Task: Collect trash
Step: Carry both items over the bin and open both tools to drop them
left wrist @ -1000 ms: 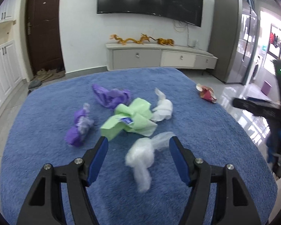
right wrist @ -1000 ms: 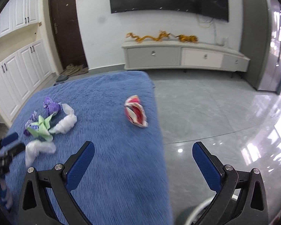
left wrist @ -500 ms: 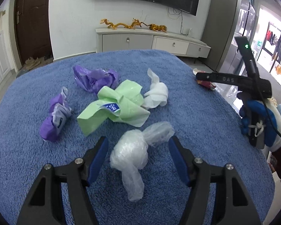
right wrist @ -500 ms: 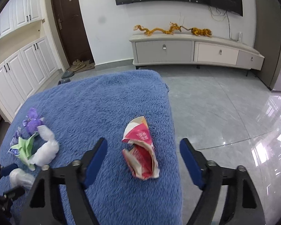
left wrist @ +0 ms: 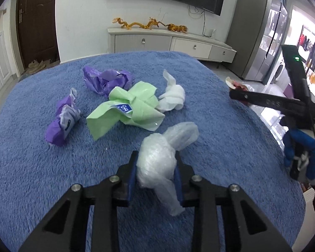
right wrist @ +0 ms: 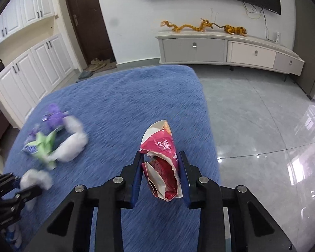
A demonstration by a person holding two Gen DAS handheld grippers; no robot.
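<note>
My left gripper [left wrist: 155, 163] is shut on a crumpled clear plastic bag [left wrist: 157, 163] on the blue fluffy cloth [left wrist: 31, 178]. Beyond it lie a green wrapper [left wrist: 128, 109], a white tissue wad [left wrist: 172, 98] and two purple wrappers [left wrist: 107, 79] [left wrist: 62, 121]. My right gripper [right wrist: 160, 163] is shut on a red and white snack wrapper [right wrist: 161, 153] near the cloth's right edge. The left gripper also shows in the right wrist view [right wrist: 14, 189], blurred, with the clear bag [right wrist: 35, 178].
The right gripper's body and the gloved hand [left wrist: 300, 147] stand at the cloth's right edge. Glossy grey floor [right wrist: 262, 115] lies to the right. A white TV cabinet [right wrist: 220, 50] stands at the far wall, a dark door [right wrist: 86, 21] at the left.
Both grippers have closed: the left on the clear plastic bag, the right on the red snack wrapper. Both had moved forward to their items over the past second.
</note>
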